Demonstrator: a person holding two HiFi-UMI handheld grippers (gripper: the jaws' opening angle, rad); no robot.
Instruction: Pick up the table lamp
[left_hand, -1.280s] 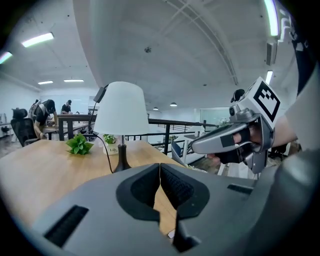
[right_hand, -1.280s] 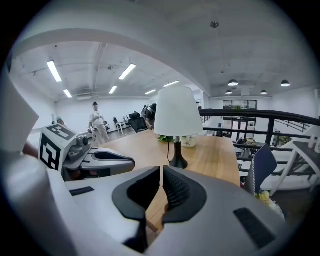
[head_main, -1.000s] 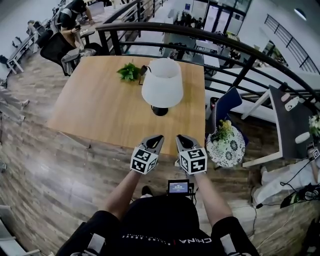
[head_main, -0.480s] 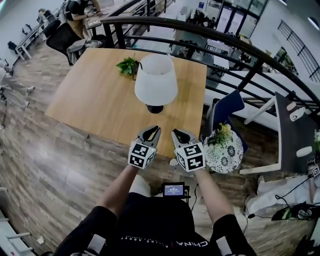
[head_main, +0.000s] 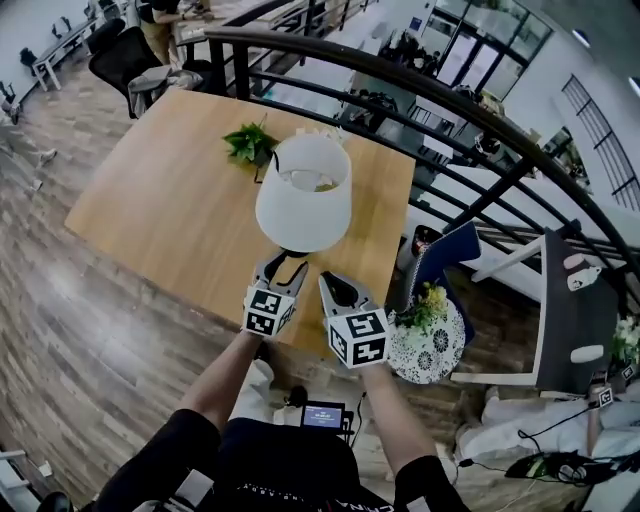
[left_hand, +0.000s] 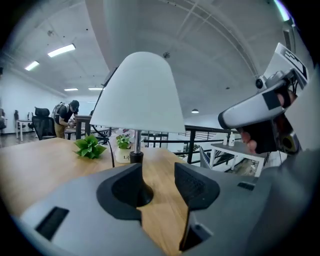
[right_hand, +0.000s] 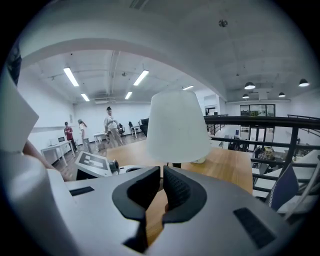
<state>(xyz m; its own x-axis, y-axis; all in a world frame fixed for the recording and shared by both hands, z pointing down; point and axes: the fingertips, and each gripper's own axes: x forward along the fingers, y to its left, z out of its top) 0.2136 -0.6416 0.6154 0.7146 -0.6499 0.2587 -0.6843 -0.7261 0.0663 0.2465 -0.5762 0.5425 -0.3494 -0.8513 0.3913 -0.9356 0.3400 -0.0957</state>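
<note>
Table lamp (head_main: 303, 205): white shade, slim stem, dark base (left_hand: 143, 193), upright on wooden table (head_main: 170, 190) near its front edge. Left gripper (head_main: 285, 260): jaws just opened wide, only tabletop between them, stem just beyond. Right gripper (head_main: 330, 281): jaws together, empty. Hazards: a nudged base likely topples the top-heavy lamp; trailing cord (left_hand: 110, 152) may snag.

Printed on the small white pot (left_hand: 122, 156) far back on the table (left_hand: 30, 162), just left of the lamp (left_hand: 137, 95) stem: "Li", rest hidden. On the little screen (head_main: 322, 415) near the waist: too small to read.
</note>
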